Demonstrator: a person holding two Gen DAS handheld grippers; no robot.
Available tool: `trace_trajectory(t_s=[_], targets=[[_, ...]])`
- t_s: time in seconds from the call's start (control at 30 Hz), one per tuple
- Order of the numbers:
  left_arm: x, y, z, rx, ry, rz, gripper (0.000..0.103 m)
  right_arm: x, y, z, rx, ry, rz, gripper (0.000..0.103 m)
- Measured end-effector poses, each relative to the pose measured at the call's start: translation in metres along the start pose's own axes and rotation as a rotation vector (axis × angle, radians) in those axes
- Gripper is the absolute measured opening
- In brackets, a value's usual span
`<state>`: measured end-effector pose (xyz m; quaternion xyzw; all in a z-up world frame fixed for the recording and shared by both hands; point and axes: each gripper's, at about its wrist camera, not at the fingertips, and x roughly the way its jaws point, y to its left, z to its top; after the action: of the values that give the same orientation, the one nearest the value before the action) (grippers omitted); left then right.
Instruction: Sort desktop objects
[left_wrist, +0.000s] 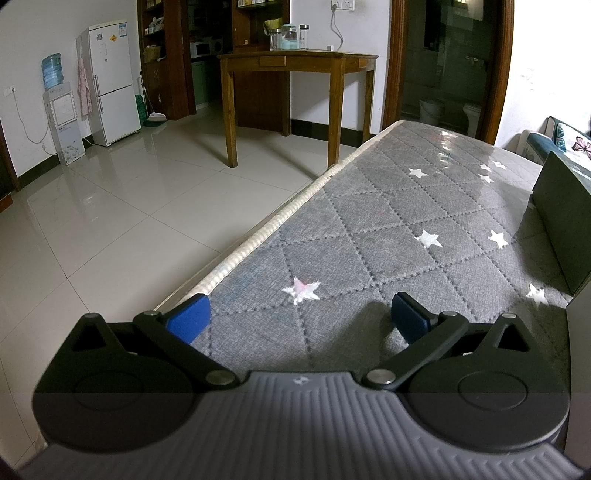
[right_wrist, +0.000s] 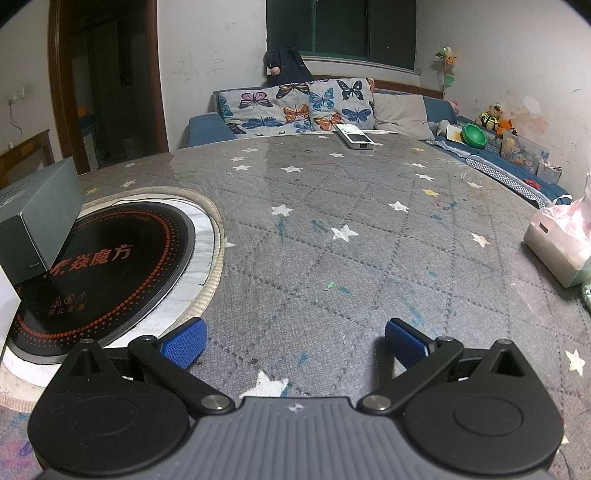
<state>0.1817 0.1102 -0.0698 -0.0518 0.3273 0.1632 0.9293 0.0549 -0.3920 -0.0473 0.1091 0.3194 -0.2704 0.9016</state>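
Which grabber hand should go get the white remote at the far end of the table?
Probably the right gripper. It is open, and the flat white remote control lies ahead of it across the grey star-patterned table cover. The open left gripper faces the table's edge, with no remote in view.

quilted cloth table cover (right_wrist: 332, 258), glossy cooktop (right_wrist: 110, 258)

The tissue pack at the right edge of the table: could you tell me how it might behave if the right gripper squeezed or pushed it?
The tissue pack looks like a soft plastic wrap, so it would probably dent under the right gripper. It seems light for its size and may slide on the quilted cover. The loose pink sheets on top would likely flop or pull out.
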Motion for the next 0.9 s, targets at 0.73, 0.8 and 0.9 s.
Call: trace_trajectory(t_s=[0.73,0.8,0.9], targets=[[0.000,0.000,0.000,0.001,0.002,-0.003,0.103,-0.008,0.009,-0.003,-0.010,0.001,0.018,0.103],[0.000,0.001,0.000,0.004,0.003,-0.006,0.103,-0.010,0.012,-0.004,-0.015,0.005,0.031,0.103],[-0.003,0.002,-0.002,0.009,0.006,-0.016,0.103,-0.015,0.018,-0.005,-0.026,0.011,0.053,0.103]])
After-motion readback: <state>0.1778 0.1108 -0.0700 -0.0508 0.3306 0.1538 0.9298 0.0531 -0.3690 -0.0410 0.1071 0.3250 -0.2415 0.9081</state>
